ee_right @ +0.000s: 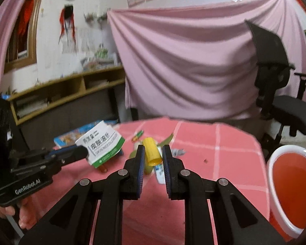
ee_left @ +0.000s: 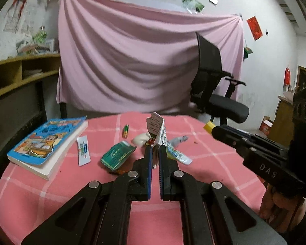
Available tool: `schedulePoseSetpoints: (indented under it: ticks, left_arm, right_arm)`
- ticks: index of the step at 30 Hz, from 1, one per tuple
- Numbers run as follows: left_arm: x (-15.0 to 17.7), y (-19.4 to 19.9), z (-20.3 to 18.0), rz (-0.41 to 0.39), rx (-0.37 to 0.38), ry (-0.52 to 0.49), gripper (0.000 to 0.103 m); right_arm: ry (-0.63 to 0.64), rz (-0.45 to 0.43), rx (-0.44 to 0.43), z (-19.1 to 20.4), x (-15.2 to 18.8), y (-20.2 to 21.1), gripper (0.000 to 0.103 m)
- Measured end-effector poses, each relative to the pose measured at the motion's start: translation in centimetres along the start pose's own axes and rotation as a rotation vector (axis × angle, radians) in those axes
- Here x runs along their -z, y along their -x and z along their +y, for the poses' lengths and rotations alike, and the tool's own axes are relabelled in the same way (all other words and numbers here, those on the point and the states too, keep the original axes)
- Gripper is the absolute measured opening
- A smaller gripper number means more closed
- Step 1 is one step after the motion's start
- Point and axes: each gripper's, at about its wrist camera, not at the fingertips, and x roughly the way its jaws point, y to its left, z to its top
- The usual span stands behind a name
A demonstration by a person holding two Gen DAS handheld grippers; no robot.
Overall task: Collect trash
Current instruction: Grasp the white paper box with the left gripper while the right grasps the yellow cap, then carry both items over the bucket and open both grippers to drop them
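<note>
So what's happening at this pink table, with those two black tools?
A person is clearing litter off the pink checked tablecloth with a handheld claw in each hand. The left claw is shut on a small white and green carton, held above the table. The right claw grips a yellow tube-shaped piece. More wrappers, such as a green packet, lie on the cloth beside a comic book. A red-lined white bin waits at the right.

Red bin (ee_right: 275, 185) cut off by right edge; book (ee_right: 71, 135) half hidden.
</note>
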Motion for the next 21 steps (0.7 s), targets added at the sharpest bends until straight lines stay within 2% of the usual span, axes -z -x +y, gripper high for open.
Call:
schedulePoseSetpoints:
  ticks: [9, 14, 21]
  left_arm:
    - [-0.2, 2.2, -2.6, -0.147, 0.014, -0.002, 0.004]
    - [-1.2, 2.6, -4.7, -0.196, 0.039, 0.006, 0.004]
    - [-3.2, 2.3, -9.5, -0.235, 0.105, -0.057, 0.004]
  right_arm:
    - [-0.073, -0.204, 0.028, -1.7, -0.3, 4.5, 0.015]
    - [-0.087, -0.267, 0.067, -2.7, -0.2, 6.7, 0.015]
    - [-0.062, -0.325, 0.17, -5.1, -0.1, 9.9, 0.015]
